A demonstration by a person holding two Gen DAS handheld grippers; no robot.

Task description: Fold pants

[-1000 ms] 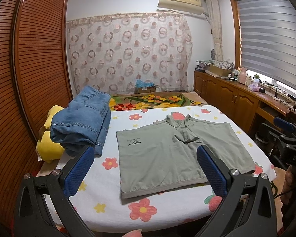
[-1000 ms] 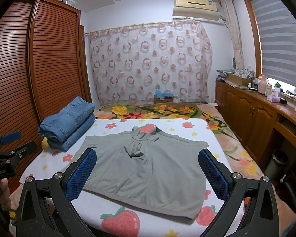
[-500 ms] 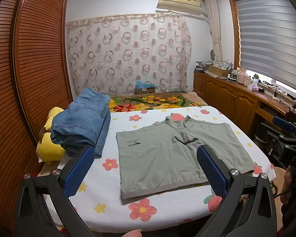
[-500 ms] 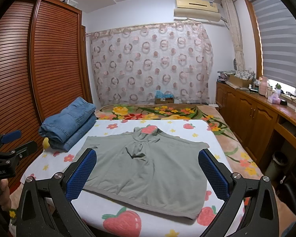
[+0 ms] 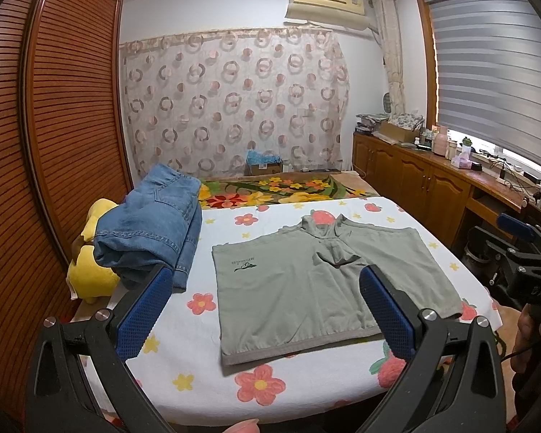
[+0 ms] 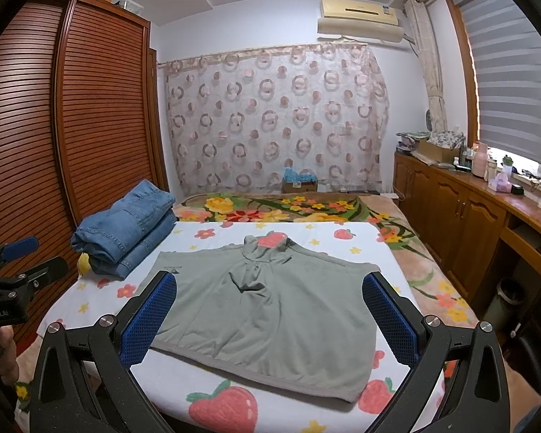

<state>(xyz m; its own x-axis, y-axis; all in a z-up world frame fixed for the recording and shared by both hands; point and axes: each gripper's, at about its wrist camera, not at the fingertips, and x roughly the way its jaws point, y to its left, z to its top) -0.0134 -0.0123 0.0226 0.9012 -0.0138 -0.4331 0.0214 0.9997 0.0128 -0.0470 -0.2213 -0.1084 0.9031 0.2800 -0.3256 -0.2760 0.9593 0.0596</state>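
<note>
Grey-green shorts (image 5: 306, 288) lie spread flat on the white flowered bed sheet (image 5: 198, 328), waistband toward me, legs pointing away. They also show in the right wrist view (image 6: 267, 303). My left gripper (image 5: 267, 314) is open and empty, held above the near edge of the bed over the shorts' left half. My right gripper (image 6: 270, 321) is open and empty, held above the shorts' waistband. The right gripper shows at the right edge of the left wrist view (image 5: 523, 252). The left gripper shows at the left edge of the right wrist view (image 6: 14, 270).
Folded blue jeans (image 5: 151, 231) are stacked on the bed's left side over a yellow plush toy (image 5: 90, 274). A slatted wooden wardrobe (image 5: 36, 144) stands at the left. A wooden cabinet counter (image 5: 432, 187) runs along the right. A floral blanket (image 5: 281, 191) covers the far end.
Both grippers have drifted only slightly; the view is nearly the same. The shorts and jeans have not moved.
</note>
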